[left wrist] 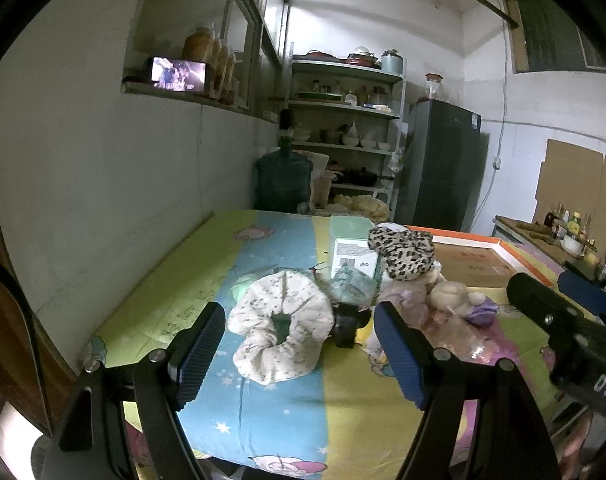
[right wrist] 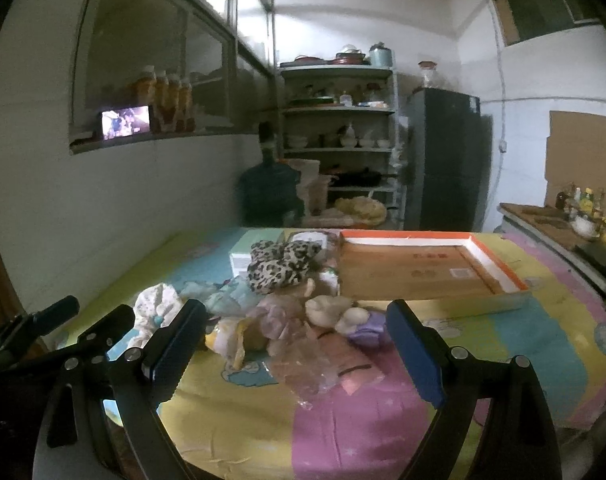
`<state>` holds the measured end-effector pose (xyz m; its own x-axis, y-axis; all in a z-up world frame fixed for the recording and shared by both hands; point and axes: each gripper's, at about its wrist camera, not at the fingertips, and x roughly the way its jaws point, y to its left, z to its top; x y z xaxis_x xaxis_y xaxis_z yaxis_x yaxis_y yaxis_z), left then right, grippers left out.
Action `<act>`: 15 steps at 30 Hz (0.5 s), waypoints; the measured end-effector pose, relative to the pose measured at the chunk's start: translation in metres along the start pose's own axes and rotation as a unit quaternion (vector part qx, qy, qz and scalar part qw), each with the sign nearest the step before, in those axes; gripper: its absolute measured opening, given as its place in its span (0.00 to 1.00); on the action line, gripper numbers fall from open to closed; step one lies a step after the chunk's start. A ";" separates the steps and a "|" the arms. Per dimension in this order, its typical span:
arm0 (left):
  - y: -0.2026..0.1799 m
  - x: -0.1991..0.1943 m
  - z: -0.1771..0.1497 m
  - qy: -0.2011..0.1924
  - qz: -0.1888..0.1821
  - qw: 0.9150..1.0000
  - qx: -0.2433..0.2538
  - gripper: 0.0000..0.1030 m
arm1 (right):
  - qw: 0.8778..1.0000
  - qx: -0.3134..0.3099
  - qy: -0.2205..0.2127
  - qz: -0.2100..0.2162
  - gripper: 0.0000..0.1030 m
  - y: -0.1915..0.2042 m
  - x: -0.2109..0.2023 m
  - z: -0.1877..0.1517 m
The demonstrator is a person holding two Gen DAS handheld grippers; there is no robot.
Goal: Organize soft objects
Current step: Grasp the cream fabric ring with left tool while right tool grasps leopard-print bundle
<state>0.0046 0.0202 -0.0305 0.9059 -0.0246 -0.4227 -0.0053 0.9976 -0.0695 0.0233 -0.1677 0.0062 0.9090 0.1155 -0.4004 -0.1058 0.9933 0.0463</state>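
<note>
A pile of soft things lies on the colourful tablecloth (left wrist: 279, 408). A cream floral scrunchie (left wrist: 281, 326) lies nearest, between my left gripper's (left wrist: 303, 348) open fingers but a little beyond them. Behind it are a black scrunchie (left wrist: 349, 322), a leopard-print cloth (left wrist: 407, 252) and a small plush doll (left wrist: 457, 298). My right gripper (right wrist: 299, 344) is open and empty above the pile; the doll (right wrist: 343, 314), crinkled plastic wrap (right wrist: 311, 364) and leopard cloth (right wrist: 283, 266) show ahead of it. A shallow orange-rimmed cardboard box (right wrist: 415, 270) lies at the right.
A white-green carton (left wrist: 351, 248) stands behind the pile. The wall (left wrist: 103, 208) runs along the table's left edge. A water jug (left wrist: 283, 180), shelves (left wrist: 343, 120) and a fridge (left wrist: 443, 168) stand beyond the table. A counter with bottles (right wrist: 575, 216) is at the right.
</note>
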 end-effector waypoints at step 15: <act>0.065 0.057 -0.030 0.042 -0.016 0.998 -0.044 0.73 | 0.999 -0.021 0.009 0.031 0.89 0.004 0.051 0.002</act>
<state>0.0433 0.0813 -0.0865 0.8677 -0.0645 -0.4928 -0.0185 0.9867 -0.1617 0.0701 -0.1584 -0.0124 0.8927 0.1759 -0.4149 -0.1782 0.9834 0.0335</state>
